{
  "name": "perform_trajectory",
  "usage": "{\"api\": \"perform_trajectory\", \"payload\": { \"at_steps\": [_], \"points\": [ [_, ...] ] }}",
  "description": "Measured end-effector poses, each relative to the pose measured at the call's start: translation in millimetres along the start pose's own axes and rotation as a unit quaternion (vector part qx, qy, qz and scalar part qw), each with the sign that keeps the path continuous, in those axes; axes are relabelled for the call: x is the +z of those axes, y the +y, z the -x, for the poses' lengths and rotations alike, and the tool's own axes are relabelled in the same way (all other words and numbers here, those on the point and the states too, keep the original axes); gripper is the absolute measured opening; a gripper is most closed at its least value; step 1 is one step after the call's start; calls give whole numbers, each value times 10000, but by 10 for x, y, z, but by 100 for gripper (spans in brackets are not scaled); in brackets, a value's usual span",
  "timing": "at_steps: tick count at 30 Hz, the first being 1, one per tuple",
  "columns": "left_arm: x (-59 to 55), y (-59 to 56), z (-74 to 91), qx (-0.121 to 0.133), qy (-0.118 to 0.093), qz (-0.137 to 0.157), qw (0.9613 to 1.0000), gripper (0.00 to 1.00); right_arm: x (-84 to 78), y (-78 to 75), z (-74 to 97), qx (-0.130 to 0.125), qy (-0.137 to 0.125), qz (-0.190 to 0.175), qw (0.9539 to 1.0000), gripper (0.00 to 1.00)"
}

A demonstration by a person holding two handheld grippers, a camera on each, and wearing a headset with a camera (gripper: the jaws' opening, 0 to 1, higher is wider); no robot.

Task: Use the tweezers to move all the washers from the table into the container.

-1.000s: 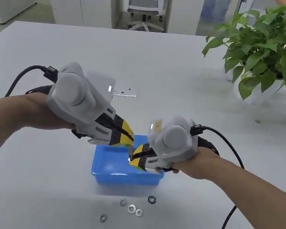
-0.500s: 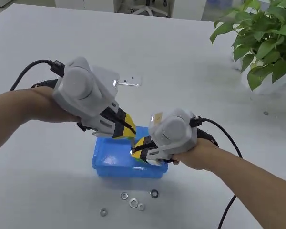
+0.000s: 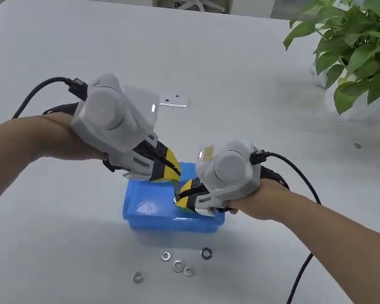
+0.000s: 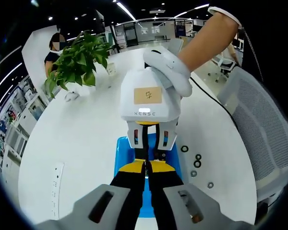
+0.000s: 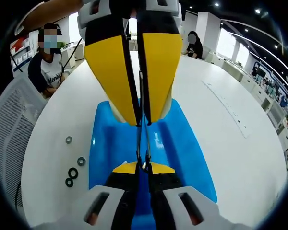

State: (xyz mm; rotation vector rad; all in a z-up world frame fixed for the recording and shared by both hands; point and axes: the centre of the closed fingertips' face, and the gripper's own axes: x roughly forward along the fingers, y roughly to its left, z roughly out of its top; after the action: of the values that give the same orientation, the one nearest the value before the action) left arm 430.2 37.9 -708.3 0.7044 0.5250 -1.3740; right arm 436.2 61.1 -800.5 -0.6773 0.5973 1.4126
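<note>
Left claw (image 3: 171, 175) and right claw (image 3: 185, 201) are both clamping the tweezers (image 5: 142, 143) over the blue container (image 3: 145, 210), likely steadying the grip. Washers (image 3: 178, 266) are lying nearer, on the table (image 3: 272, 95).

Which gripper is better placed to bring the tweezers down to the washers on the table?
Probably the right. The left gripper and right gripper both pinch the tweezers above the blue container, but the right one sits closer to the washers that lie in front of it.

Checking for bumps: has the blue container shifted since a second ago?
No. The blue container keeps its spot beside the washers; only the camera moved.
</note>
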Motion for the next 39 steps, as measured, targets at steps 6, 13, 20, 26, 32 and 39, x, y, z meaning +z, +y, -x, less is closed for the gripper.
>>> {"api": "perform_trajectory", "payload": {
  "at_steps": [6,13,20,26,32,39],
  "points": [
    [20,3,18,4,-21,-19,10000,6,15,-3,22,-25,-24,11,10000,10],
    [78,-16,71,30,-43,-26,10000,6,60,20,93,-51,-79,28,10000,10],
    [151,-29,148,107,-41,-80,9999,6,150,21,184,-131,-182,72,9997,12],
    [216,-43,211,161,-46,-121,9998,6,259,35,284,-197,-327,97,9992,12],
    [287,-98,271,202,-66,-152,9997,6,396,80,394,-288,-589,103,9978,12],
    [369,-146,356,285,-109,-179,9994,6,465,122,491,-391,-679,164,9968,11]
  ]
}}
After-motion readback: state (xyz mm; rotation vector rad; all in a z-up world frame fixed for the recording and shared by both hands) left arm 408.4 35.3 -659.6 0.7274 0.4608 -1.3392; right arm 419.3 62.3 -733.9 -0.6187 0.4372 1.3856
